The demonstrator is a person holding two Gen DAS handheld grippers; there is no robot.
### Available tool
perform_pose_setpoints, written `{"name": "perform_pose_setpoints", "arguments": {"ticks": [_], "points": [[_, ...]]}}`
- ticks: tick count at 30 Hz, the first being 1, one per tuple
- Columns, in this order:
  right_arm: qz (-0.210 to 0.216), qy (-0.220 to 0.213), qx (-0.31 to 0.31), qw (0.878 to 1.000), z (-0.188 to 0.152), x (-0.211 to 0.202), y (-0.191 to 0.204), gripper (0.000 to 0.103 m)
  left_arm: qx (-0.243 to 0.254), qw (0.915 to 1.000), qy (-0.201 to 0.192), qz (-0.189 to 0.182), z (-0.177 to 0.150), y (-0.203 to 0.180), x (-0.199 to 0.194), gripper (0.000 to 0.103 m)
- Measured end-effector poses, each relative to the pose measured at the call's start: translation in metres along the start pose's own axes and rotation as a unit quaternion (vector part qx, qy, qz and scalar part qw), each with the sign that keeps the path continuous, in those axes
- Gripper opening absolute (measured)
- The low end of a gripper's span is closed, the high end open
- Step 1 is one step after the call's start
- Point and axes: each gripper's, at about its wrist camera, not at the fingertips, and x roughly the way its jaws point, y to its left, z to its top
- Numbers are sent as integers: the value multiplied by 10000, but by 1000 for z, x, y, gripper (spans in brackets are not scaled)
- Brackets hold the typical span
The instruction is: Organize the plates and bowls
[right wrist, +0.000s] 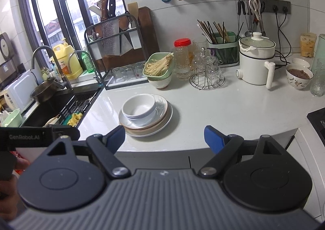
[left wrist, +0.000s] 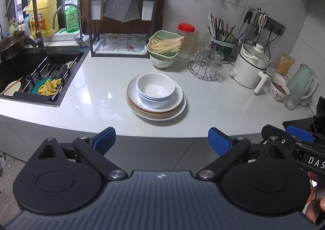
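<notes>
A stack of white bowls (left wrist: pixel 155 89) sits on a stack of plates (left wrist: pixel 178 106) in the middle of the white counter. The same bowls (right wrist: pixel 139 109) and plates (right wrist: pixel 162 118) show in the right wrist view. My left gripper (left wrist: pixel 161 140) is open and empty, held back over the counter's front edge, short of the stack. My right gripper (right wrist: pixel 164 138) is open and empty, also at the front edge, just right of the stack. It appears at the right edge of the left wrist view (left wrist: pixel 298 135).
A black sink (left wrist: pixel 40 71) with a rack, a cloth and a faucet lies to the left. A knife rack (left wrist: pixel 121 19), a green basket of noodles on a bowl (left wrist: pixel 164 47), a glass stand (left wrist: pixel 207 63), a white electric pot (left wrist: pixel 251 65) and a filled bowl (left wrist: pixel 278 89) line the back.
</notes>
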Motion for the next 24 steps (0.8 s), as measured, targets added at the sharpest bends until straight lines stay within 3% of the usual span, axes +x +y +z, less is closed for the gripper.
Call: {"name": "perform_pose_setpoints", "arguments": {"ticks": [24], "points": [[-55, 7, 121, 9999, -2, 2, 1, 86, 78, 10000, -17, 0, 4, 1, -5, 100]]}}
